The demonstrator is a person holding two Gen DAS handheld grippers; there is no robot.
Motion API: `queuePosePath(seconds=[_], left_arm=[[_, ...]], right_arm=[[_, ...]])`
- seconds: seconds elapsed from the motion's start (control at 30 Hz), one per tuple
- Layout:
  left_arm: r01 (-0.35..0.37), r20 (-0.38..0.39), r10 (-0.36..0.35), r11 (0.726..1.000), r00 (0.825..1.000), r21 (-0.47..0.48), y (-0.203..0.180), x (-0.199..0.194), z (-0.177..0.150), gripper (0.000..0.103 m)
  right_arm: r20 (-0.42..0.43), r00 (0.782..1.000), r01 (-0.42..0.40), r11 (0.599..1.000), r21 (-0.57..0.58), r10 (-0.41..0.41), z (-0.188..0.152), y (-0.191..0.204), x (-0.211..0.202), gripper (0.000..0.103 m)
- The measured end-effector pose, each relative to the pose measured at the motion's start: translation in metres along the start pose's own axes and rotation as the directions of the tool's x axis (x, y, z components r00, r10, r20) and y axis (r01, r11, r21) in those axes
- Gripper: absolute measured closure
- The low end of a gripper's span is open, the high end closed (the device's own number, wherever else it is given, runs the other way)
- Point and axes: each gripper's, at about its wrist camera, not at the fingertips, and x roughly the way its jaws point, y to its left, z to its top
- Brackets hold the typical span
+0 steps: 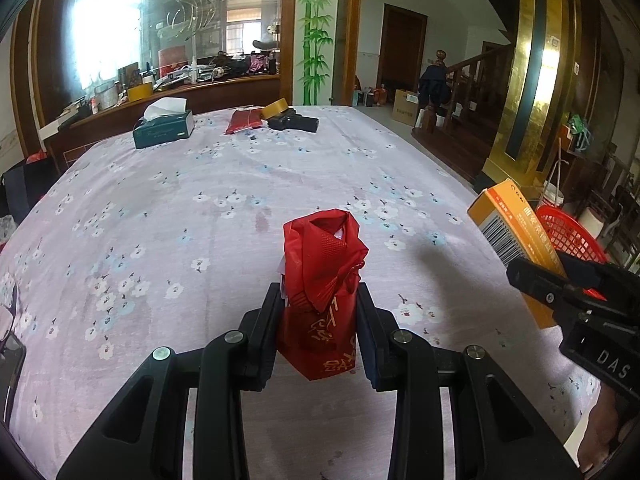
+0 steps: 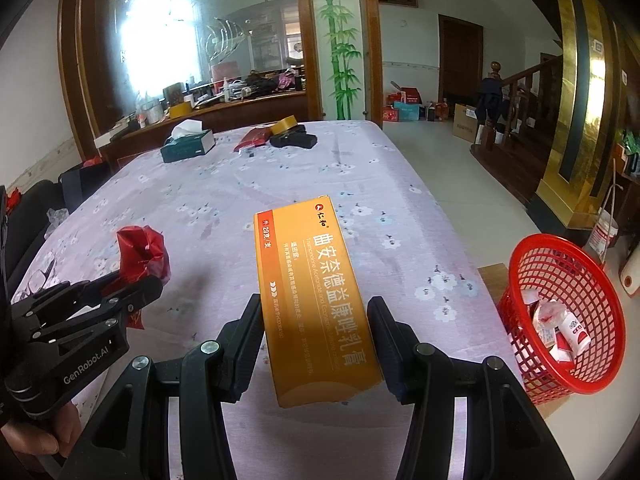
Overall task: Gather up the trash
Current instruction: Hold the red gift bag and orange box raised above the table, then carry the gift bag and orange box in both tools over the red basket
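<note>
The left gripper (image 1: 318,300) has its jaws clamped on a crumpled, glossy red plastic bag (image 1: 320,268) printed in gold, held above the near worktop (image 1: 240,184) and its floral cloth. The right gripper (image 2: 316,320) pinches a long, rigid orange cardboard box (image 2: 312,292). A red mesh plastic basket (image 2: 560,280) of wrappers sits to the right.

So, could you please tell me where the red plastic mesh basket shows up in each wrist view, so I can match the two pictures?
Left wrist view: the red plastic mesh basket sits at the right edge, mostly hidden behind the orange cardboard box in the right gripper.
Right wrist view: the basket stands in full view at lower right, beside the table, with wrappers inside.
Shared landmark: the green tissue box at the table's far end.
</note>
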Motion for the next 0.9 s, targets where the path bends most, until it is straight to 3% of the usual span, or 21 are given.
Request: queuePosePath(seconds=[0.5, 0.9], left_arm=[[0.018, 0.034, -0.022, 0.994, 0.999, 0.105, -0.048, 0.004, 0.018, 0.070], [0.089, 0.031, -0.097, 0.977, 0.995, 0.192, -0.103, 0.013, 0.032, 0.070]], right_arm=[[0.049, 0.998, 0.045, 0.995, 0.094, -0.050, 0.005, -0.051, -0.023, 0.047], [0.068, 0.990, 0.110, 0.975, 0.195, -0.125, 0.004, -0.104, -0.045, 0.047]])
